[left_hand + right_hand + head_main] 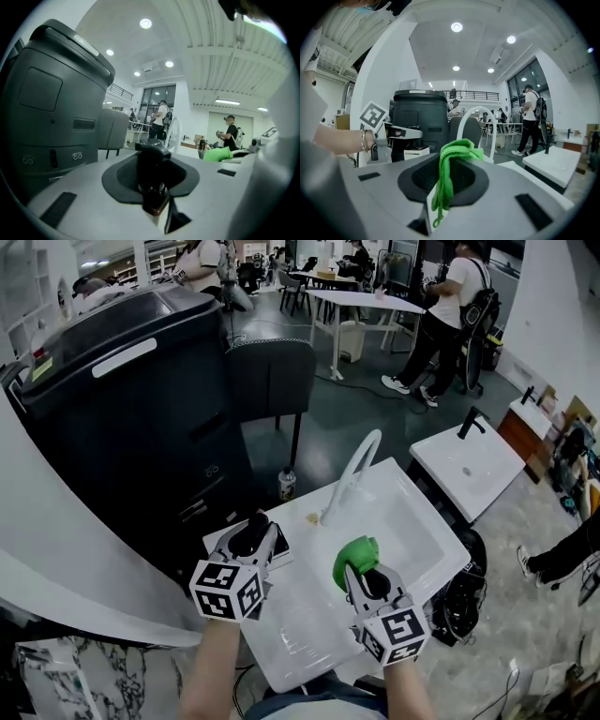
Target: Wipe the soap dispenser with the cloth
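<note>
Left gripper [251,538]: clenched on the soap dispenser [247,540]. In the left gripper view the soap dispenser [152,165] stands upright between the jaws of the left gripper [153,187]. It has a black pump head on top and a dark, glossy brownish body below, pressed on both sides. The lower part of the bottle is hidden by the jaws.

Right gripper [362,570]: grasping the cloth [355,557]. In the right gripper view the cloth [451,161] is bright green, bunched above the jaws of the right gripper [444,192], with a thin strand hanging down between them.

The dispenser is held in the air over the front left edge of the white basin [427,545]. The cloth is to its right, over the basin. The two are near but apart, not touching.

Behind the grippers, a white arched tap [354,472] rises from the basin's far edge. Left of it is a large black machine [122,409], with a grey chair [272,376] beyond. A second basin [464,470] with a black tap stands to the right. People stand at tables in the far room.
</note>
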`<state>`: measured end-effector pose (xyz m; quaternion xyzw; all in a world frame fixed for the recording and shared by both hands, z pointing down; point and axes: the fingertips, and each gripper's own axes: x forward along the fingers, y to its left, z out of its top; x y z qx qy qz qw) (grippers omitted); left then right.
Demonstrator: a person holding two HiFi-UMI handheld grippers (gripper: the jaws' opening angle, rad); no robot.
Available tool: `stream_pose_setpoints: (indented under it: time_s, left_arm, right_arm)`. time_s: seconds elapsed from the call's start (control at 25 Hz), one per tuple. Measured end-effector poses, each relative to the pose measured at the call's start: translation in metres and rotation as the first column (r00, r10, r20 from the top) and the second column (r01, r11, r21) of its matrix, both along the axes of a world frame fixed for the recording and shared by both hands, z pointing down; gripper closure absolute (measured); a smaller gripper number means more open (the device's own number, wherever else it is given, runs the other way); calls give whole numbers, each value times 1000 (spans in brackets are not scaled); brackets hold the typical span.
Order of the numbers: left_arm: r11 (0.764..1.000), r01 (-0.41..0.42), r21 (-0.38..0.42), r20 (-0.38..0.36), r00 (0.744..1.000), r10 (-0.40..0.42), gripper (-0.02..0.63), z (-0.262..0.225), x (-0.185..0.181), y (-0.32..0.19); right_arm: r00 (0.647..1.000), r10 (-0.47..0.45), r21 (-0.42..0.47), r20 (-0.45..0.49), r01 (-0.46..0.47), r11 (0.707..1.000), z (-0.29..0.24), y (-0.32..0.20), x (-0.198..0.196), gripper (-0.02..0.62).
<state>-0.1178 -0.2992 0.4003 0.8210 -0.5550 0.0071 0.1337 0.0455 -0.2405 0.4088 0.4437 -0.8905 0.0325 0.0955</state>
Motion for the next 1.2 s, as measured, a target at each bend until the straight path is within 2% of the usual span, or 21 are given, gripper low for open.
stream_pose_setpoints:
  time_s: [0.16,0.24,0.36,0.56,0.76,0.96,1.2]
  left_arm:
    - [994,1,-112,-167,986,-19,502,0,0,14]
    - [989,-8,-149,-214,976,-25,502,2,2,22]
    - [985,-9,-174,-212,977,-28,502,6,7,30]
    - [980,-20,-200,-215,976,-24,500,6,20,40]
    - [980,-18,-199,-230,973,-29,500,0,29,47]
    - [980,0,-201,-266,963,-55,500,-4,24,47]
    - [980,13,-197,-264,962,-66,500,-8,18,45]
  right_arm:
    - [1000,-28,31,11,27,999,-10,13,-15,546]
    - [999,-41,41,12,41,998,-13,20,-22,546]
    - [996,-93,55,7,92,994,-18,32,-36,546]
    - [966,-257,73,-12,257,964,-22,54,-71,546]
    - [975,-222,11,-21,222,975,-7,47,-76,546]
    - [979,-198,-43,-46,196,980,8,44,-64,546]
    - [984,-165,-113,-75,156,981,34,43,-53,546]
